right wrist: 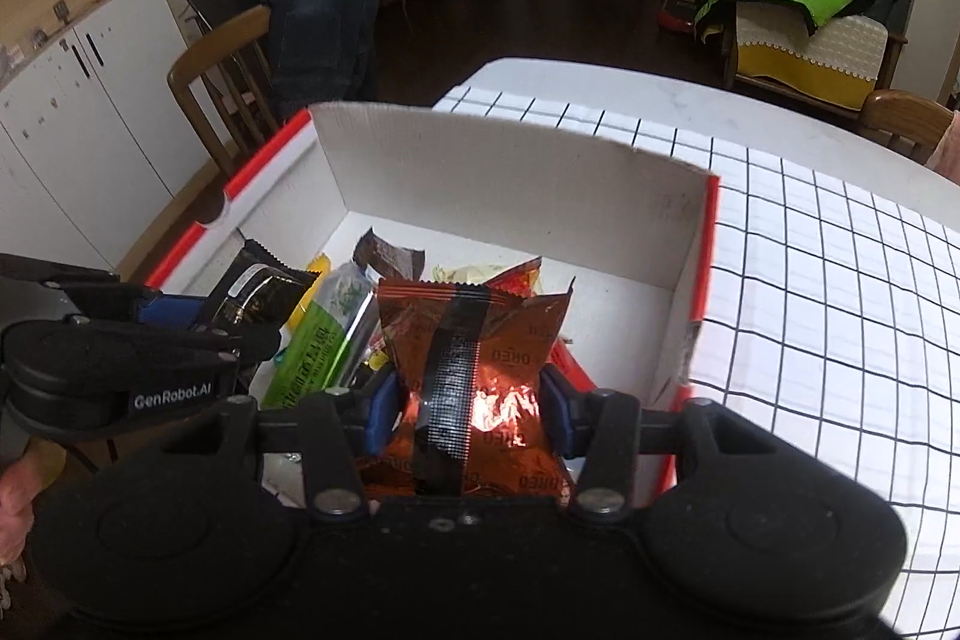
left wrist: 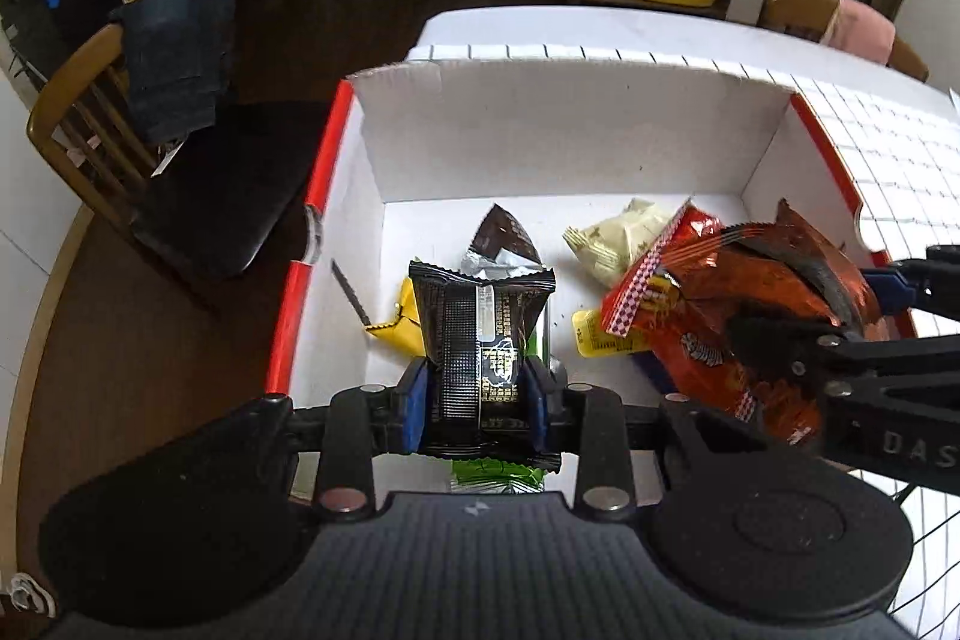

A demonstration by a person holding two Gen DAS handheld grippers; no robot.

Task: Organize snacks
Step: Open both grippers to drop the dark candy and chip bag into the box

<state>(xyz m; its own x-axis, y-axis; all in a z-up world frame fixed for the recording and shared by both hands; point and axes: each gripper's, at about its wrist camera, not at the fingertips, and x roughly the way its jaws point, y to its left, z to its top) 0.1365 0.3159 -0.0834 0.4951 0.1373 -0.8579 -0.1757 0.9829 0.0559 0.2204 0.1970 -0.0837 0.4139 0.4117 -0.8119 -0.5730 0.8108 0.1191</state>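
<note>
A white cardboard box with red rims point(left wrist: 540, 142) point(right wrist: 510, 184) stands on the checked tablecloth. My left gripper point(left wrist: 477, 397) is shut on a black snack packet point(left wrist: 480, 340) held over the box's near left part. My right gripper point(right wrist: 468, 412) is shut on a shiny orange-red Oreo packet point(right wrist: 474, 340), held over the box's near right; it also shows in the left wrist view point(left wrist: 750, 298). Inside the box lie a dark brown packet point(left wrist: 504, 238), a cream packet point(left wrist: 618, 238), yellow packets point(left wrist: 402, 322) and a green packet point(right wrist: 318, 340). In the right wrist view the left gripper point(right wrist: 240, 310) with its black packet point(right wrist: 264, 286) sits at left.
The table point(right wrist: 810, 280) with a white grid cloth spreads to the right of the box. A wooden chair point(left wrist: 90, 118) with jeans draped over its back stands left of the table. Another chair point(left wrist: 840, 22) sits at the far side. A hand point(right wrist: 15, 508) shows at lower left.
</note>
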